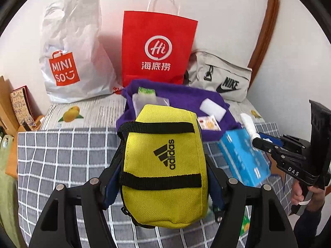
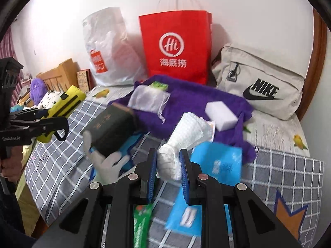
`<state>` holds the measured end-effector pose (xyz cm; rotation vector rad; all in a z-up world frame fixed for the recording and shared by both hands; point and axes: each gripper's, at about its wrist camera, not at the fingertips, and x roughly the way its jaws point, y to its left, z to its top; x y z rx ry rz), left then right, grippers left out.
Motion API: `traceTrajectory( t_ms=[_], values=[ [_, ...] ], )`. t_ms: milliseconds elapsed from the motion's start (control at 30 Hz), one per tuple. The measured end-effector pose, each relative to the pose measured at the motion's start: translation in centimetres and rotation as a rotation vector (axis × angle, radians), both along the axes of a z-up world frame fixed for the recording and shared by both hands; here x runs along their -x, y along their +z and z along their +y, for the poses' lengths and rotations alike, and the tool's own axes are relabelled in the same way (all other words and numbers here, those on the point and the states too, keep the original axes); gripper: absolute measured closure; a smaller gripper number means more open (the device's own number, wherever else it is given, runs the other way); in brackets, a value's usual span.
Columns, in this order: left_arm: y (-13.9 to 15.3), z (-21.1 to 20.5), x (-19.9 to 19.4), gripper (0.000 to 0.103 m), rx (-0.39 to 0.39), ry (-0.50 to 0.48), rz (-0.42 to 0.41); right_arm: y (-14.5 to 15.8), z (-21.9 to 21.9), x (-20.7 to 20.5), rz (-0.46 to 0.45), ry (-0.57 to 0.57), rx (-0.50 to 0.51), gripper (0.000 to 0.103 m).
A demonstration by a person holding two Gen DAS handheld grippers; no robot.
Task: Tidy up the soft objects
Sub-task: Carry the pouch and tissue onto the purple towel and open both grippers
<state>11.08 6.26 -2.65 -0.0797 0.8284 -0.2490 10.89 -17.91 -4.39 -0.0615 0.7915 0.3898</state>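
— Pouch position? 
— Yellow Adidas pouch (image 1: 163, 165) is clamped lengthwise in left hand-held gripper (image 1: 163, 177), above the bed (image 1: 62, 155).
— Right hand-held gripper (image 2: 167, 165)?
— Closed on white rolled cloth (image 2: 182, 136); bags lie ahead.

Black tongs (image 2: 166, 165) with blue pads (image 2: 153, 171), silver screws, white "DAS" lettering.

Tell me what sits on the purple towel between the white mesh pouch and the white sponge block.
Nothing: in the right wrist view, bare purple towel separates the mesh pouch from the sponge block.
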Motion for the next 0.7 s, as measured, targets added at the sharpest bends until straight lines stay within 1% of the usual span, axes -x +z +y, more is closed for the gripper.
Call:
traceTrajectory(
  t_ms=[167, 333, 400, 533, 700],
  values=[
    [0.2, -0.5, -4.0, 0.034, -0.013, 0.007, 0.017, 0.3, -1.1, -3.3, -0.002, -0.010, -0.018, 0.081],
    [-0.4, -1.6, -8.4, 0.034, -0.031, 0.005, 0.049, 0.1, -1.6, -7.0, 0.006, -0.006, -0.015, 0.081],
    [-0.8, -2.2, -10.2, 0.034, -0.030, -0.003, 0.063, -0.1, -1.6, -8.4, 0.018, 0.007, -0.028, 0.081],
    [-1.5, -3.8, -13.3, 0.034, -0.054, -0.019, 0.081, -0.8, -1.3, -11.2, 0.042, 0.030, -0.044, 0.081],
    [-2.7, -5.2, -16.5, 0.034, -0.035, -0.047, 0.137, -2.5, -0.5, -14.2, 0.102, 0.069, -0.073, 0.081]
  ],
)
